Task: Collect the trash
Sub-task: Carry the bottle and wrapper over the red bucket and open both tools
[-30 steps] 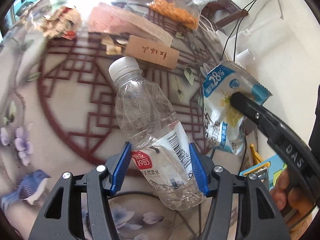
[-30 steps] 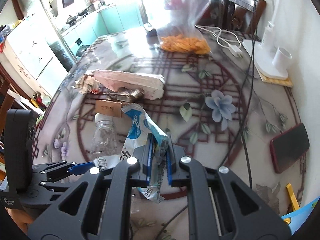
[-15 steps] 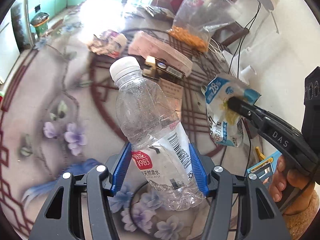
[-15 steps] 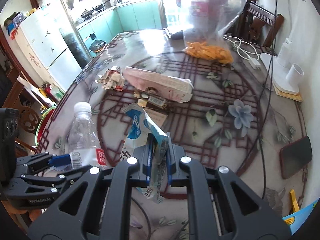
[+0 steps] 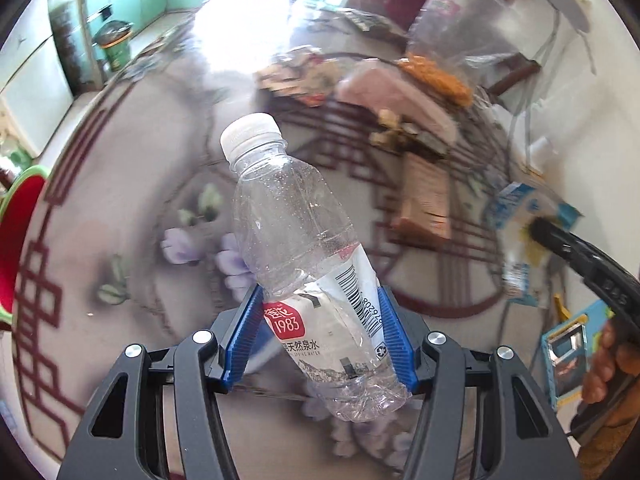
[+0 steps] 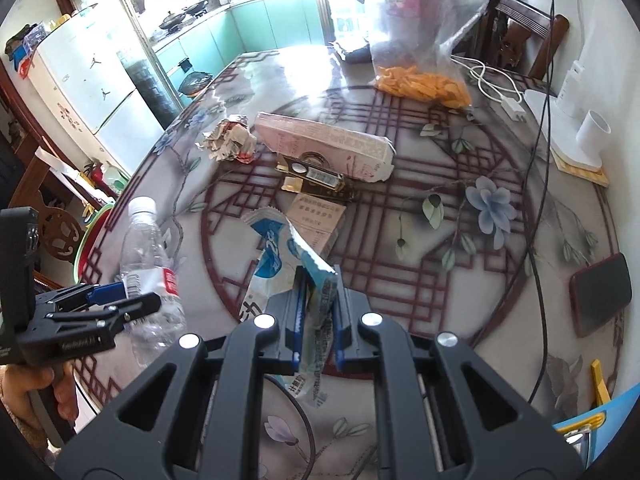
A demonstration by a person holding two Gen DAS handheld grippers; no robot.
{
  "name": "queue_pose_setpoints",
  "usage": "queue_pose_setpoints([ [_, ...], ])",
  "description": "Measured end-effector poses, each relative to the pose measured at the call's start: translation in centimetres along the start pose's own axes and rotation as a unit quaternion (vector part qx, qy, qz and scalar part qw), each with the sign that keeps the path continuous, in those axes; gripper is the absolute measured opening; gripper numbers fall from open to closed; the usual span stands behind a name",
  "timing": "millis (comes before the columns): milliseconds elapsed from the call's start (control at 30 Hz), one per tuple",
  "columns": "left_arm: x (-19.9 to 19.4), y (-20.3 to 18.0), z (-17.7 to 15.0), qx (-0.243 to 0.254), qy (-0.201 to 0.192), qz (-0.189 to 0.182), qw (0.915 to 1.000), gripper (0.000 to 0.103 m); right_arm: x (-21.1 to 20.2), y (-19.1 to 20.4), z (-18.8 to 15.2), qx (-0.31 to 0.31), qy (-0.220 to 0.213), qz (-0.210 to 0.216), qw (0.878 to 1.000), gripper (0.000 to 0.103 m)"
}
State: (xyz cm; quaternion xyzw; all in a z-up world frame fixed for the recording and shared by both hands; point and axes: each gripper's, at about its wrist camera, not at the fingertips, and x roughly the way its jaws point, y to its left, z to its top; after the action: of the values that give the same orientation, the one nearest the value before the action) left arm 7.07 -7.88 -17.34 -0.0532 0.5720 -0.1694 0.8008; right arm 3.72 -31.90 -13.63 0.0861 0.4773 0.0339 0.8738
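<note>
**Both tongs loaded above the table**

Left tongs (image 5: 320, 336): blue pads clamped on the labelled lower half of a clear plastic bottle (image 5: 296, 240), white cap pointing away, bottle lifted clear of the table (image 6: 500, 288). Right tongs (image 6: 318, 320): nearly pressed together, pinching a blue-and-white snack wrapper (image 6: 280, 256), which stands up from the pads, just right of the bottle. Beyond the wrapper: brown paper slip (image 6: 320, 216) flat on the table, then a dark gold-edged packet (image 6: 316, 180) touching a long pink box (image 6: 324, 144). Crumpled paper wad (image 6: 230, 140) left of the box. Farther off, a clear bag of orange snacks (image 6: 420, 84). Red phone (image 6: 600, 292) well right of the wrapper.
</note>
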Motion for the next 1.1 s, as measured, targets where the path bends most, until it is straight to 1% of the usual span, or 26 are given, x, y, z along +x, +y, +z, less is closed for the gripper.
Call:
queue_pose_setpoints([
  [67, -0.2, 0.7, 0.0, -0.008, -0.002, -0.001, 1.0000, 0.055, -0.1, 0.1, 0.2, 0.001, -0.001, -0.001, 1.000, 0.012],
  [233, -1.7, 2.0, 0.5, -0.010, -0.024, 0.002, 0.9997, 0.055, -0.3, 1.4, 0.6, -0.007, -0.007, 0.008, 1.000, 0.012],
  [500, -5.5, 4.8, 0.8, -0.021, -0.068, 0.009, 0.9974, 0.055, -0.4, 5.8, 1.7, -0.031, -0.019, 0.033, 0.999, 0.012],
  [667, -7.8, 7.4, 1.2, -0.030, -0.097, 0.006, 0.9948, 0.055, -0.3, 9.1, 2.2, -0.050, -0.022, 0.035, 0.998, 0.012],
  [733, -8.3, 8.4, 1.3, -0.026, -0.099, 0.003, 0.9947, 0.055, -0.1, 10.3, 2.4, -0.051, -0.023, 0.034, 0.998, 0.012],
  [967, -9.1, 12.5, 1.8, -0.019, -0.087, -0.015, 0.9960, 0.055, 1.1, 14.8, 2.8, -0.046, -0.019, 0.024, 0.998, 0.012],
  [1100, -9.3, 15.3, 2.4, -0.022, -0.084, -0.015, 0.9961, 0.055, 1.5, 17.4, 2.7, -0.047, -0.016, 0.018, 0.999, 0.012],
])
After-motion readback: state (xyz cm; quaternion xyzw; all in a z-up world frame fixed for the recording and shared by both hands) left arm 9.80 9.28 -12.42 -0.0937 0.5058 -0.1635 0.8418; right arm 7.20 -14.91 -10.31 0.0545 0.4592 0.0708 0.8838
